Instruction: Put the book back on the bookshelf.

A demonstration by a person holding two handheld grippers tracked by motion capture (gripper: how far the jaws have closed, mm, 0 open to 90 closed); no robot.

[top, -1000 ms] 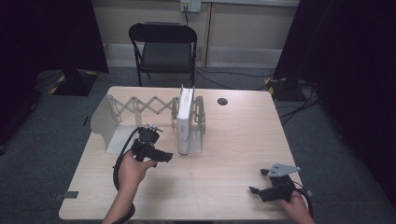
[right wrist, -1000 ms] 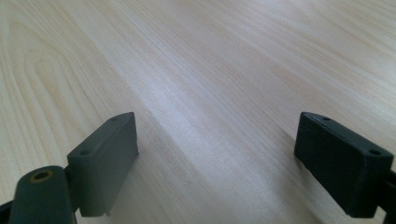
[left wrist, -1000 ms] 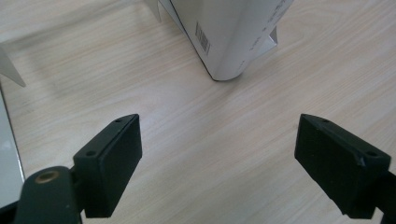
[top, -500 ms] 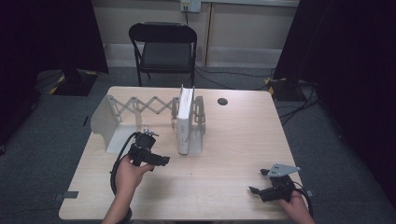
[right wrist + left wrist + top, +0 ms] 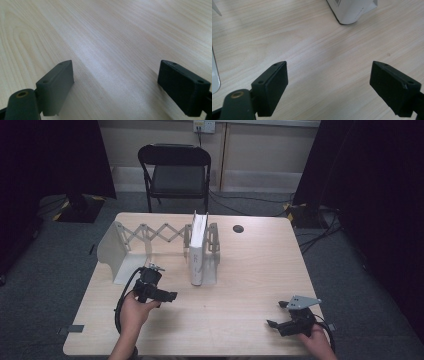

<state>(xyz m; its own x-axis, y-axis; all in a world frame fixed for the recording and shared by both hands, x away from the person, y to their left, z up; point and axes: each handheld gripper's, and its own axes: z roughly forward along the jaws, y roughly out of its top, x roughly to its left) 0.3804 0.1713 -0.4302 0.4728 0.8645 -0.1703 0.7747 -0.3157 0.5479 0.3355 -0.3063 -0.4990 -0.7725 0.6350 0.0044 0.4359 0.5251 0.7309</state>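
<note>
A white book (image 5: pixel 197 247) stands upright at the right end of a white expandable rack (image 5: pixel 150 237) on the wooden table (image 5: pixel 240 270). My left gripper (image 5: pixel 170 296) hovers low over the table in front of the rack, a little left of the book, open with nothing between its jaws. In the left gripper view the book's lower corner (image 5: pixel 350 11) lies ahead of the open left gripper (image 5: pixel 329 82). My right gripper (image 5: pixel 272 323) rests near the table's front right corner, open and empty. Bare wood lies between the spread jaws of the right gripper (image 5: pixel 116 85).
A black folding chair (image 5: pixel 175 170) stands behind the table. A small dark round disc (image 5: pixel 238 228) lies at the back right of the tabletop. Cables run over the floor at the right. The rack's curved left end plate (image 5: pixel 112 252) is close to my left hand.
My left gripper has moved down and back toward the table's front edge, away from the rack. The right gripper has stayed where it was.
</note>
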